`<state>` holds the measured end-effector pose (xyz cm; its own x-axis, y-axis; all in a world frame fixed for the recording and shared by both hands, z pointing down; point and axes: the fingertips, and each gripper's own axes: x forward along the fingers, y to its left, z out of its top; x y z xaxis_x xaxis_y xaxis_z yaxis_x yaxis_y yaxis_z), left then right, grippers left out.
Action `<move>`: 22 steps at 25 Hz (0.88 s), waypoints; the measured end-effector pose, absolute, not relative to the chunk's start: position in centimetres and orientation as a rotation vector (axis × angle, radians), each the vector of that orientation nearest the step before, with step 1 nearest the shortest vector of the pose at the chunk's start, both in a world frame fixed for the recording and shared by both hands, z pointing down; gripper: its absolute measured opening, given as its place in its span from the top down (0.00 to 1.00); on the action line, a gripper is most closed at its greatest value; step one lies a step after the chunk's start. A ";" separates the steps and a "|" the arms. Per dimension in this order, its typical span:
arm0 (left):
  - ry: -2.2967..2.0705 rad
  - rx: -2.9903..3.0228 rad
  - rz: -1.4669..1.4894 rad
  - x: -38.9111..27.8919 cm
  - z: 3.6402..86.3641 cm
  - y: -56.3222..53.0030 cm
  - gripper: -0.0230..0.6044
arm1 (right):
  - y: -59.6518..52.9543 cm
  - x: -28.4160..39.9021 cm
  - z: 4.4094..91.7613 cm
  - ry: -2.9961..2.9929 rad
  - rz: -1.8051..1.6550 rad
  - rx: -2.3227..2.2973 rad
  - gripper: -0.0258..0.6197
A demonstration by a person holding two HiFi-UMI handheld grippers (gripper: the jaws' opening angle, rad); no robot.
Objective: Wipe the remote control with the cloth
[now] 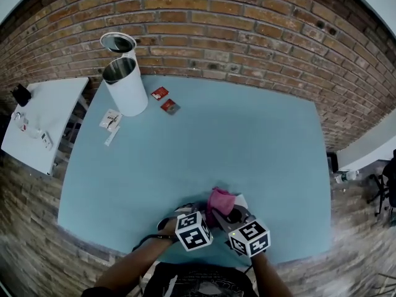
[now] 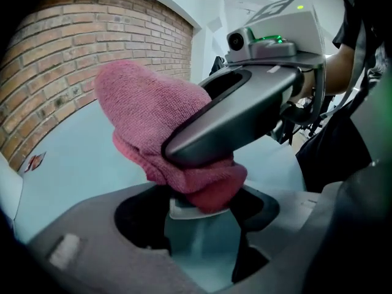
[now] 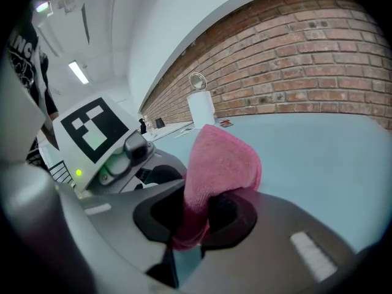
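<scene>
Desk [image 1: 216, 135]: light blue, set against a brick wall [image 1: 247, 36] on its far side.
Left gripper [image 2: 199, 218]: jaws set wide and grasping the remote control [image 2: 184, 208] across its width. It is low over the near edge of the desk, close beside the other gripper.
Remote control: a pale, flat piece lying between the left jaws. Only its end shows, just under the hanging cloth; the rest is hidden.
Right gripper [image 3: 199, 216]: clenched on the cloth [image 3: 220, 158], which passes down between the jaws. In the left gripper view its dark jaw reaches in from the right, above the left jaws.
Cloth: pink and bunched, rising in a rounded fold past the right jaws. Its lower fold rests on the end of the remote control. In the head view it sits near the middle of the near edge, just beyond the two marker cubes [image 1: 193, 231].
Forearms [image 1: 136, 265]: the person's, coming in from the near edge behind the grippers.
Bin [image 1: 127, 88]: white and cylindrical, at the far left corner, with a round lid [image 1: 117, 42] raised behind it.
Red packets [image 1: 159, 93]: two, just right of the bin, well apart from the grippers.
White sachets [image 1: 111, 119]: on the desk just near of the bin.
Side table [image 1: 46, 119]: white, left of the desk, carrying a few small items.
</scene>
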<state>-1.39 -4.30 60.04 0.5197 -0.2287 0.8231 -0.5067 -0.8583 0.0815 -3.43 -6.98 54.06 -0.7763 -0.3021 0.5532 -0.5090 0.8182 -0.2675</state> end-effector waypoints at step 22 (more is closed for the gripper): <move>-0.620 2.355 1.333 -1.6 60.4 -4.3 0.50 | -12.6 3.2 54.4 -2.557 0.693 0.753 0.86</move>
<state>-1.64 -4.30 60.39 0.4576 -0.1947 0.8676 -0.5375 -0.8378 0.0955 3.20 -12.59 54.45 -0.7820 -0.3942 0.4828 -0.5840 0.7340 -0.3467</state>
